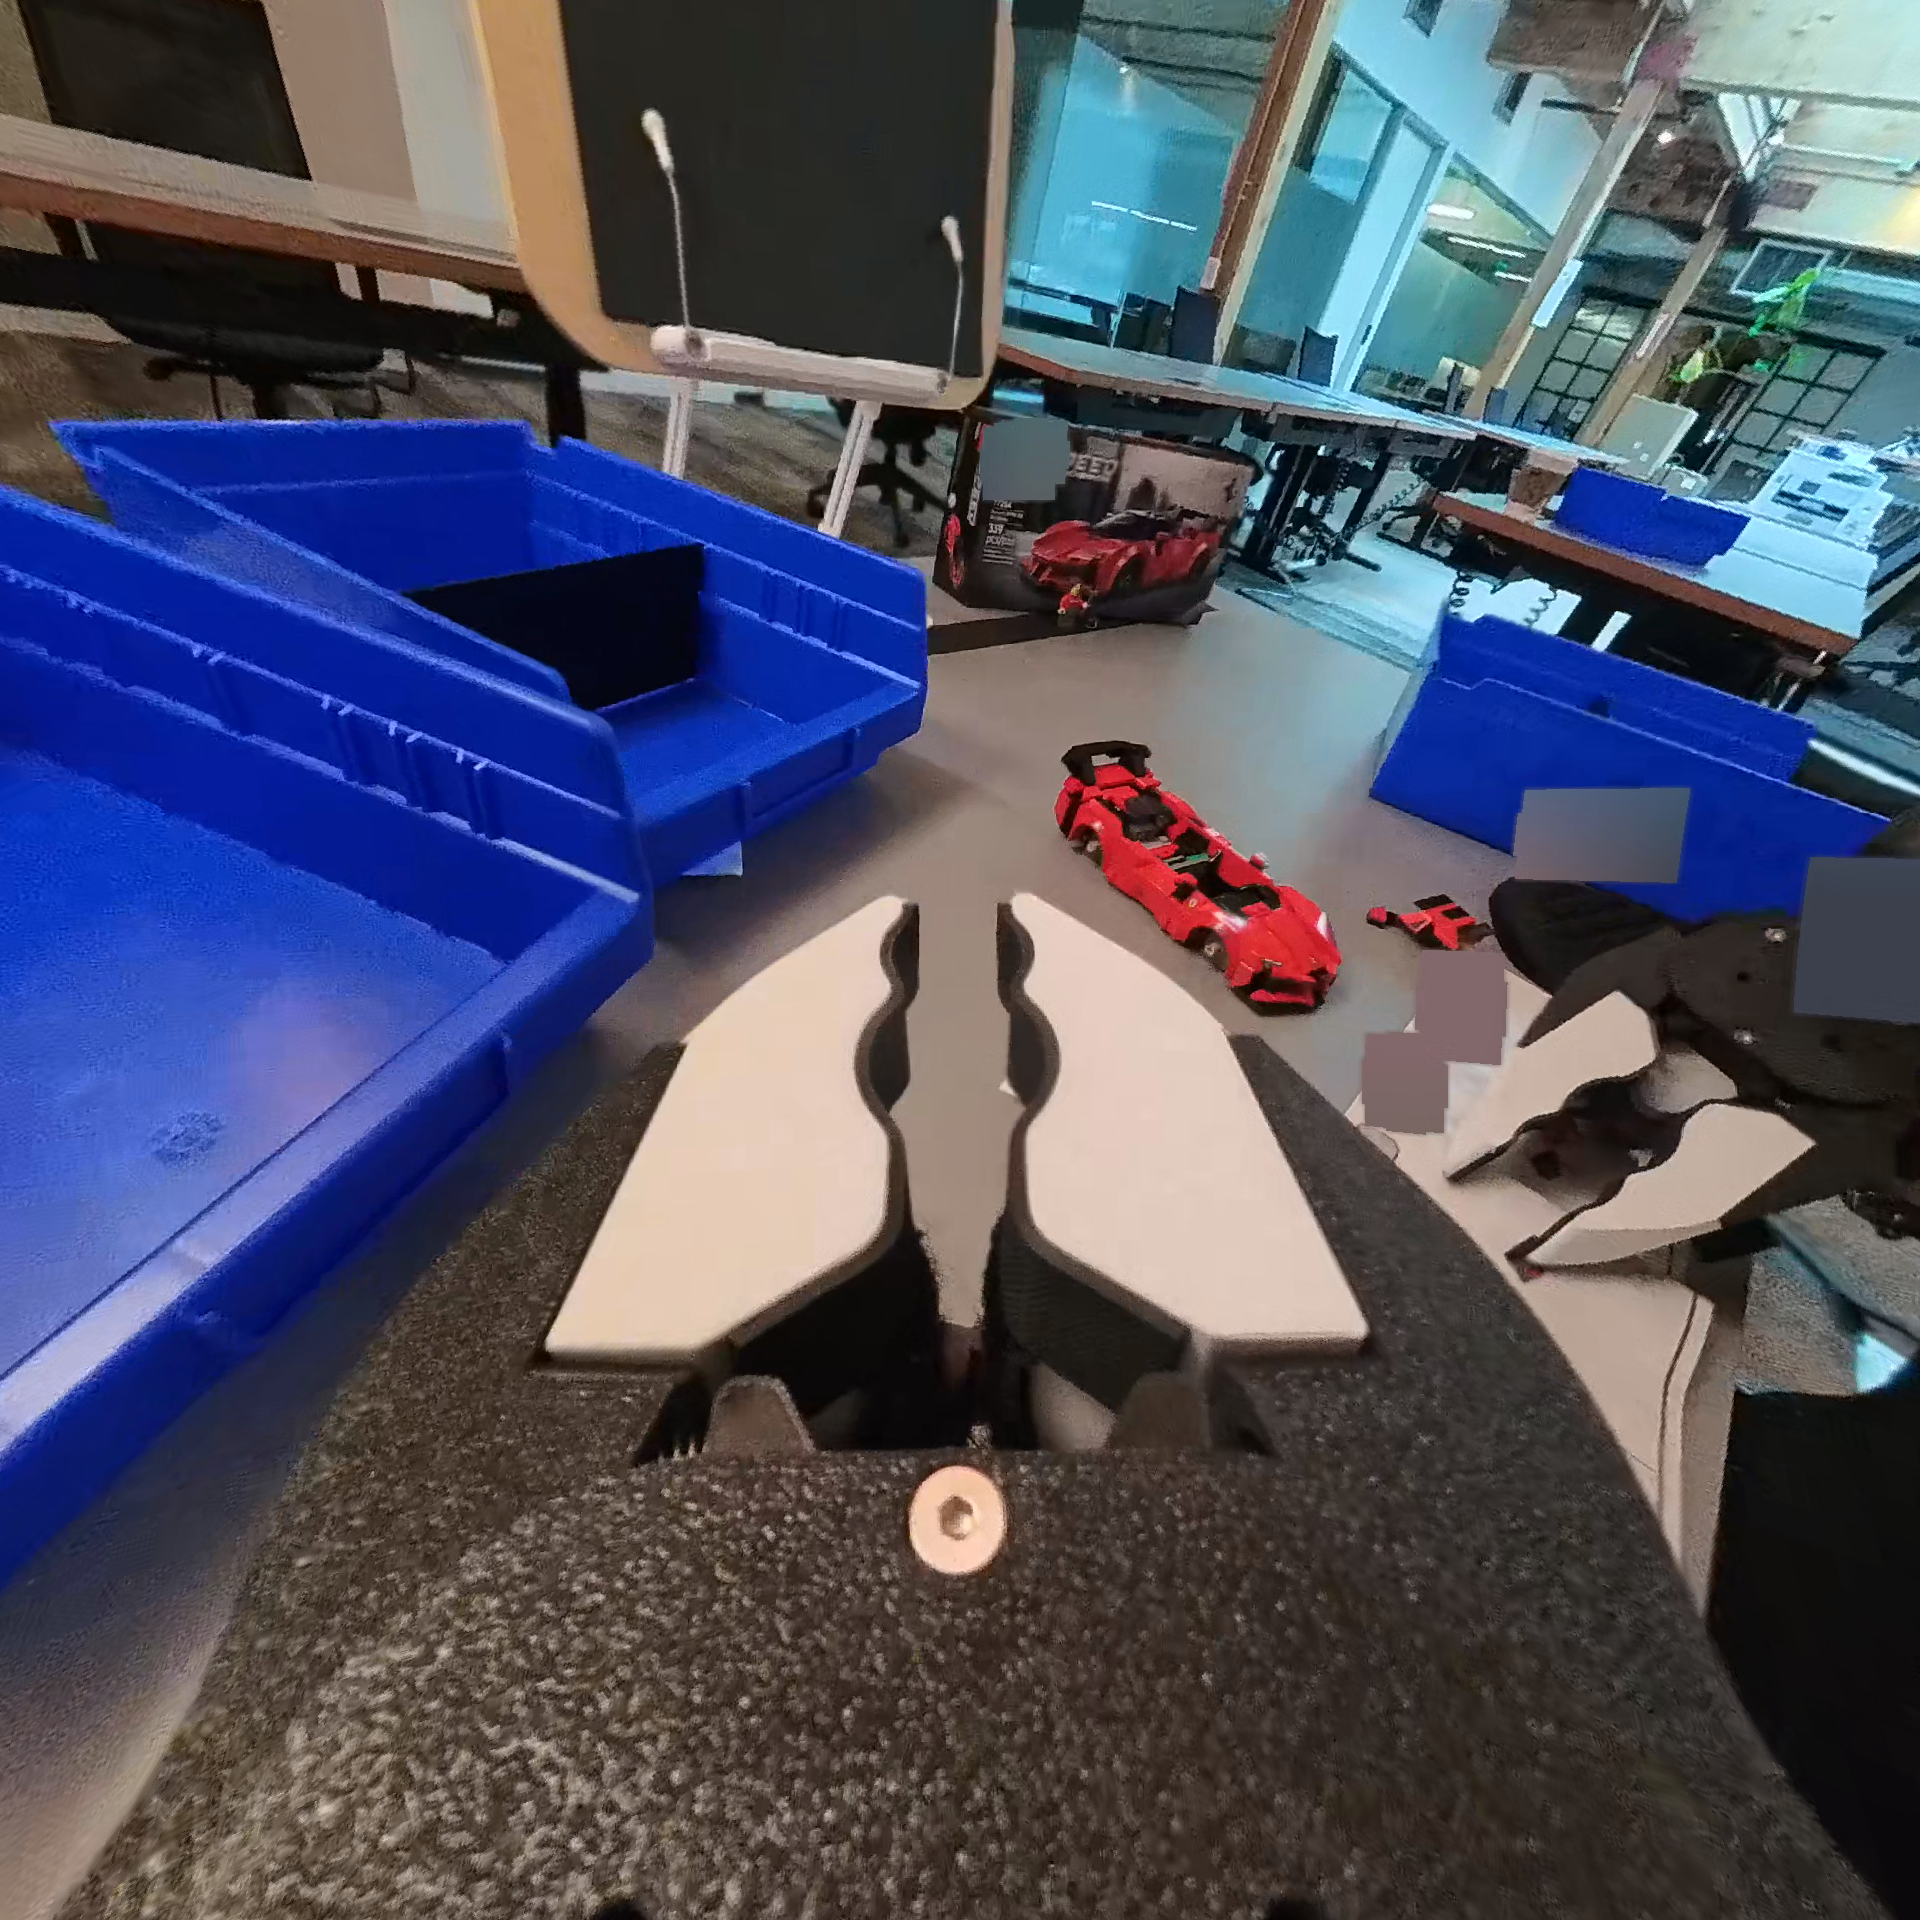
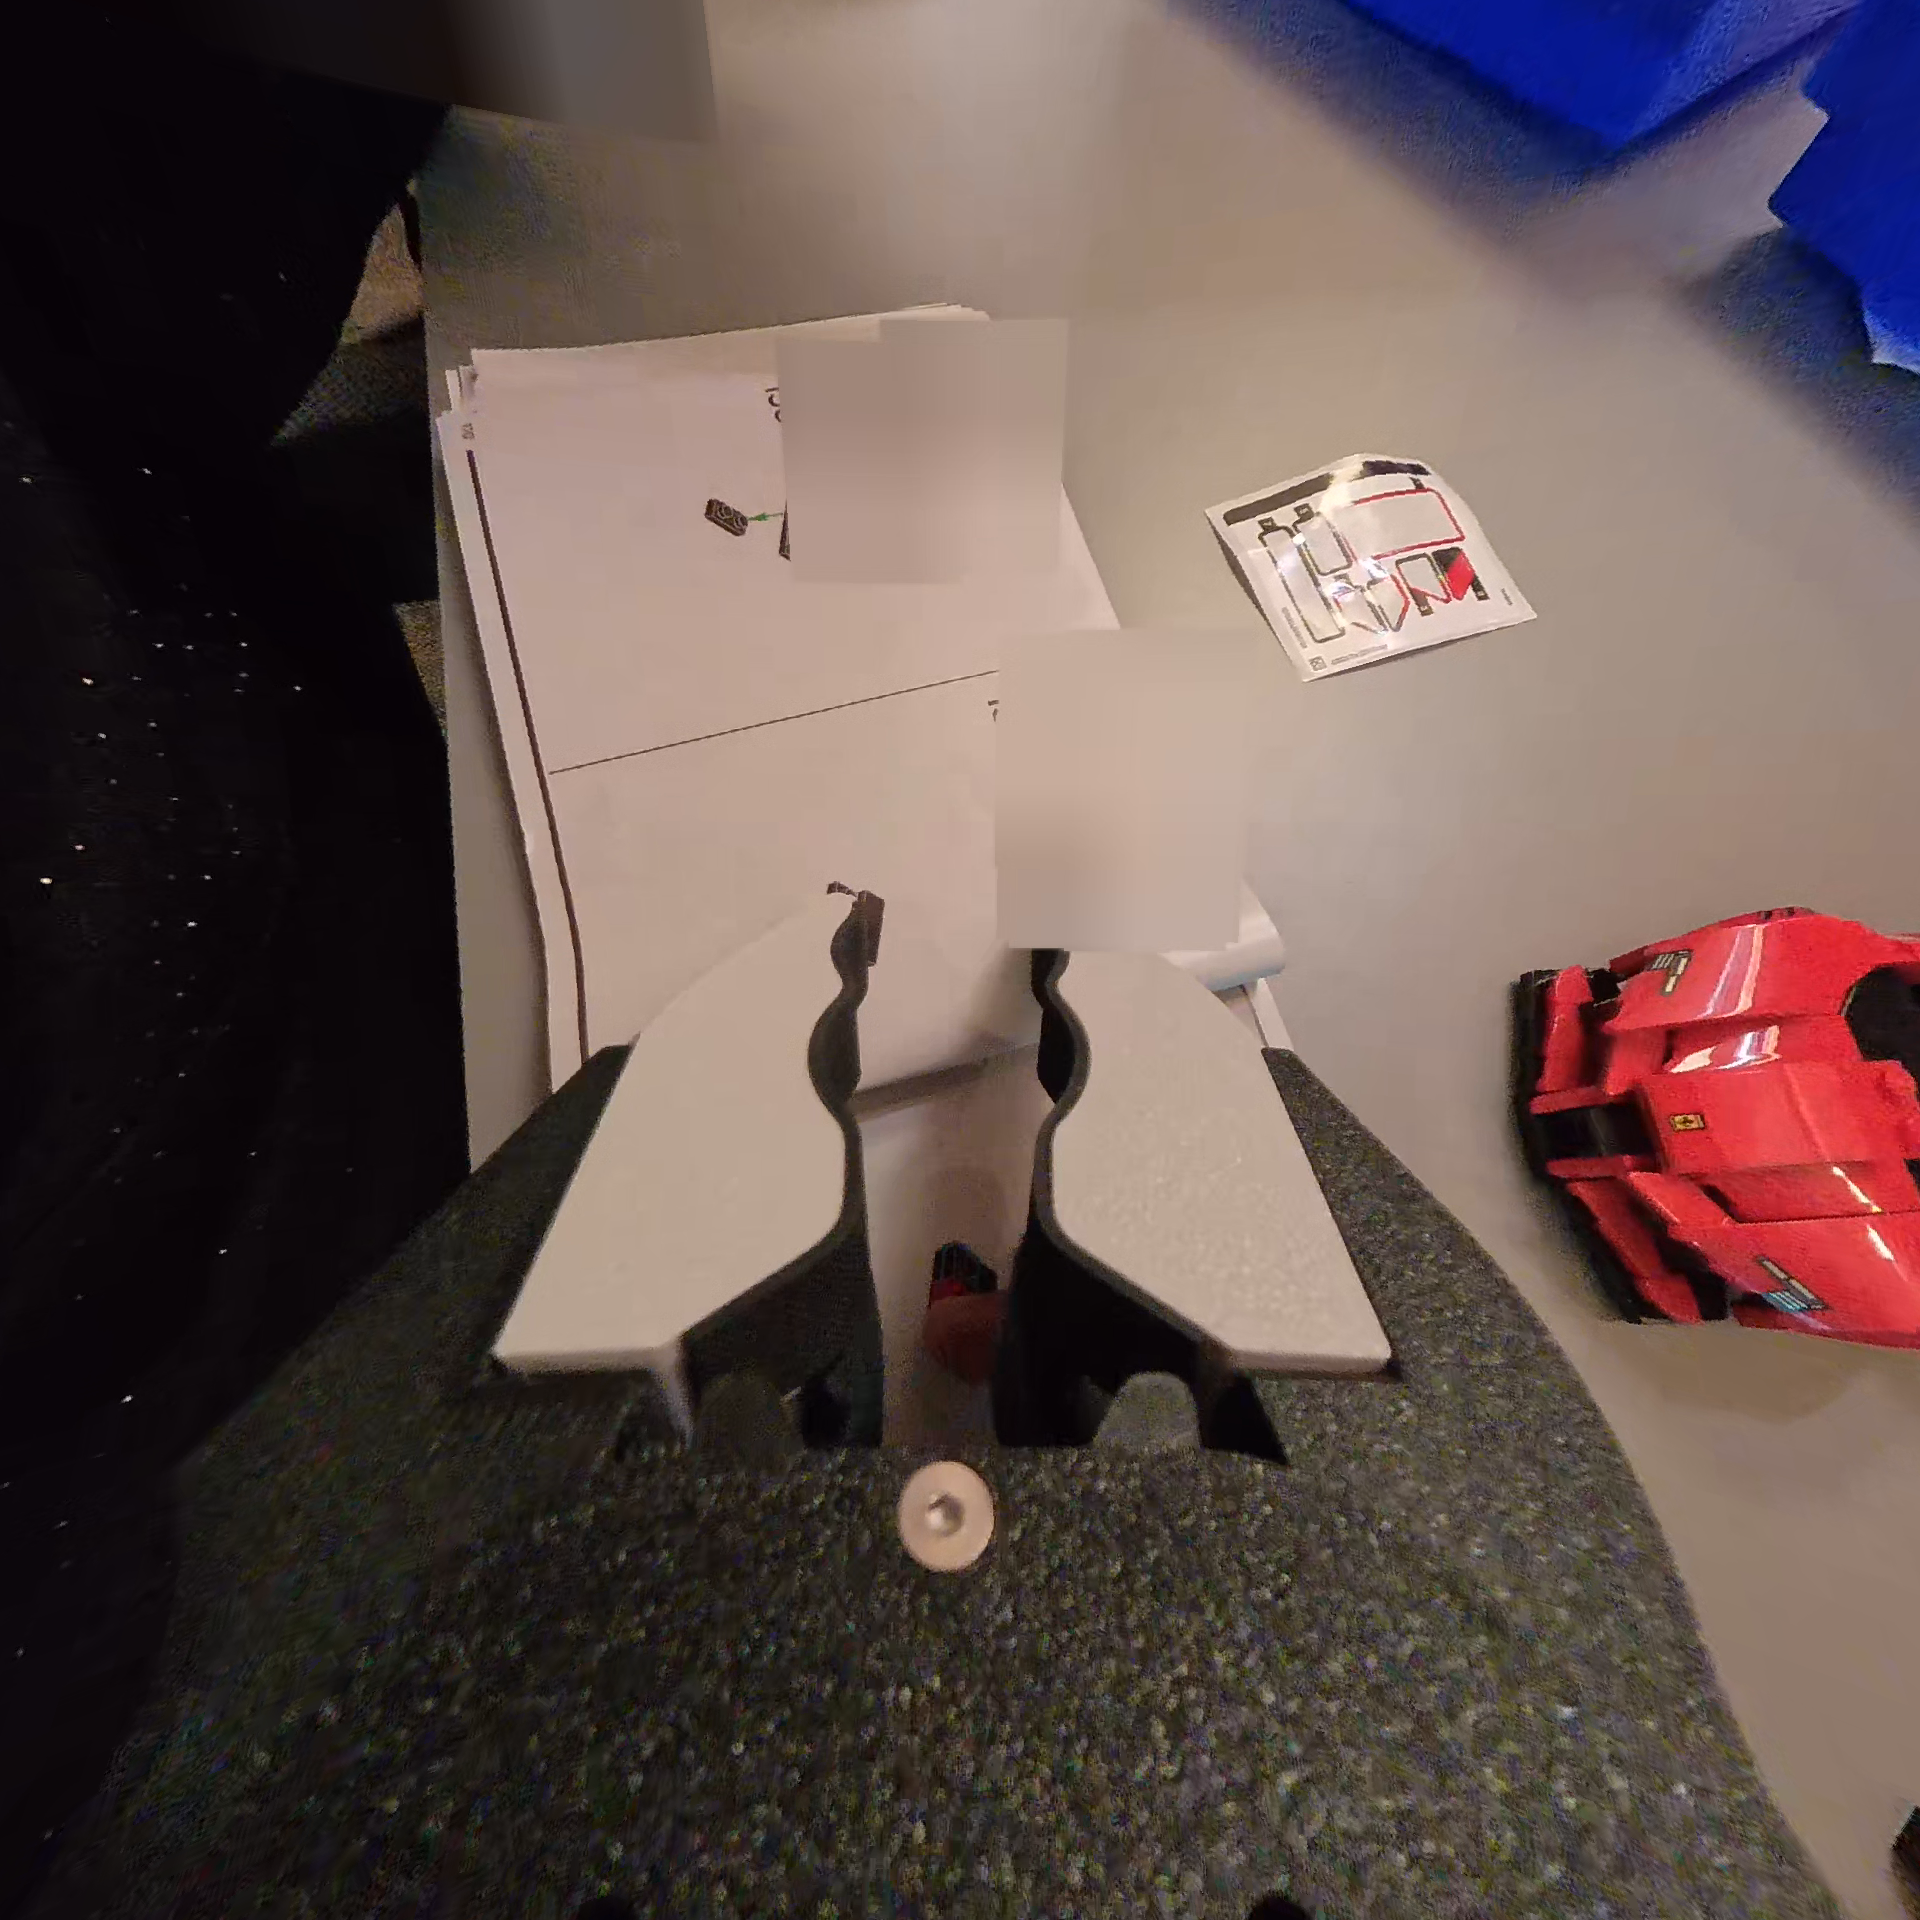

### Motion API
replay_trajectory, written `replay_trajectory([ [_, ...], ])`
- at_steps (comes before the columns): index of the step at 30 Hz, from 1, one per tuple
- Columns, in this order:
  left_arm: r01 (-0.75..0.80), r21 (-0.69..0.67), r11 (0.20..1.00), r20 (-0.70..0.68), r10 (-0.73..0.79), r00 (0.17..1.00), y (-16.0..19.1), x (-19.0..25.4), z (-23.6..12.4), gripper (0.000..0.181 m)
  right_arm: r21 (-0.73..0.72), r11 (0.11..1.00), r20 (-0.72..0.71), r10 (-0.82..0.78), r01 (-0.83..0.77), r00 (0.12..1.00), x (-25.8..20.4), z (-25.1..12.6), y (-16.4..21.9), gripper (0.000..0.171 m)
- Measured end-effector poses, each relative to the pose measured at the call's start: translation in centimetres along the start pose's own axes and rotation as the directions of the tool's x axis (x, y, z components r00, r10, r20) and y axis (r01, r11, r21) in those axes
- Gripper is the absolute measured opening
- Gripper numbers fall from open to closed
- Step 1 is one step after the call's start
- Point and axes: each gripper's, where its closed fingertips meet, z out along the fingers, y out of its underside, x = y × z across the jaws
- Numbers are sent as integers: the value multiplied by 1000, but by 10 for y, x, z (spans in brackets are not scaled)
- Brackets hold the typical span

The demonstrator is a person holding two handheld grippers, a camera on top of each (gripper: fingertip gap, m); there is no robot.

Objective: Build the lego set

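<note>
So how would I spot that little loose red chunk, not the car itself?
Start at the grey table and find the long red car in its middle. Just off the car's nose, toward the right tool, lies the small red-and-black cluster. It is far smaller than the car and sits apart from it.

Blue bins (image 1: 312,831) crowd the grey table (image 1: 1247,707); office desks (image 1: 1299,400) stand behind.

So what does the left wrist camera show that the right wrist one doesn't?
Only the left wrist view shows the blue bins, the set's box and a small red sub-assembly. Only the right wrist view shows the instruction pages and the sticker sheet. Both show the red car on the grey table.
</note>
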Motion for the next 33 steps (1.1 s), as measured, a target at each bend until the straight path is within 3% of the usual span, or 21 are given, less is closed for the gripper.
replay_trajectory([
  [17, 2, 20, 1000, 4, -2, 1000, -6, -1, -15, 12, 20, 998, -57, -58, 59, 997, 1, -2, -3, 30],
  [20, 8, 12, 1000, 6, -8, 1000, -4, -2, -16, 11, 88, 995, -77, -39, 46, 996, 4, -9, -10, 42],
  [23, 7, 5, 1000, 5, -7, 1000, -4, -1, -17, 12, 206, 978, -86, 0, 18, 996, 8, -22, -21, 40],
  [28, -3, -9, 1000, 24, 3, 1000, -2, -3, -17, 12, 359, 932, -91, 88, -50, 992, 19, -40, -33, 29],
  [31, -1, -5, 1000, 24, 1, 1000, -3, -3, -18, 12, 394, 916, -64, 110, -76, 992, 20, -43, -36, 0],
  [33, -9, 2, 1000, 24, 9, 1000, -5, -2, -19, 12, 399, 915, -50, 88, -61, 995, 17, -44, -37, 0],
])
